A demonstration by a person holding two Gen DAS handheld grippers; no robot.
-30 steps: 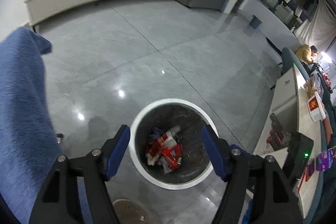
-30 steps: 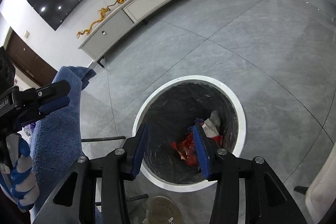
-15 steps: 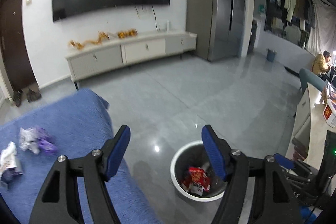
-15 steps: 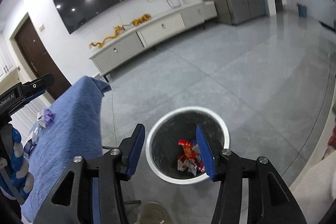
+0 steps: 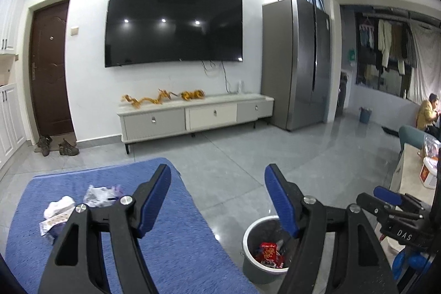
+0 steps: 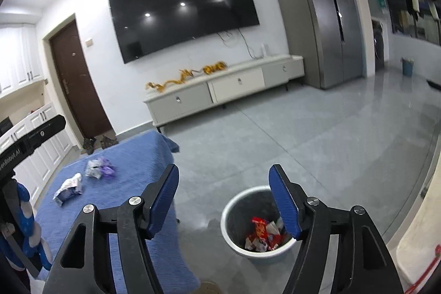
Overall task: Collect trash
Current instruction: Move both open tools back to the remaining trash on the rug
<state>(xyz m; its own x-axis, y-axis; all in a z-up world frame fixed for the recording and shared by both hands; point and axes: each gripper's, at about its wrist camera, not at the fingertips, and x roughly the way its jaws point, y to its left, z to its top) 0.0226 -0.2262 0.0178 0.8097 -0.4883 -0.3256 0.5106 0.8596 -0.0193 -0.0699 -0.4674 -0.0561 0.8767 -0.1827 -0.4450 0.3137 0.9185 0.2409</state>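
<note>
A white-rimmed waste bin [image 5: 249, 233] stands on the grey floor with red snack wrappers [image 5: 268, 252] inside. My left gripper [image 5: 217, 170] is raised well above it, open, with nothing between its blue pads. In the right wrist view the bin [image 6: 231, 205] and its wrappers [image 6: 260, 232] lie low under my right gripper [image 6: 224, 172], whose jaws are opening with nothing between them. To the left is a blue-covered table [image 6: 132, 156] with a crumpled purple wrapper [image 6: 99, 168] and a white one [image 6: 69, 186]. Both wrappers [image 5: 100, 192] also show in the left wrist view.
A low TV cabinet [image 5: 193, 117] and a wall screen face me, with a grey fridge [image 5: 297, 59] to their right and a brown door [image 5: 51, 68] to their left. A person [image 5: 427, 112] sits far right beside a cluttered table [image 5: 408, 172]. Grey floor lies between.
Both views have swung up from looking down into the bin to looking across the room. The bin has dropped low in both, the blue table's wrappers came into view, and the right jaws widened.
</note>
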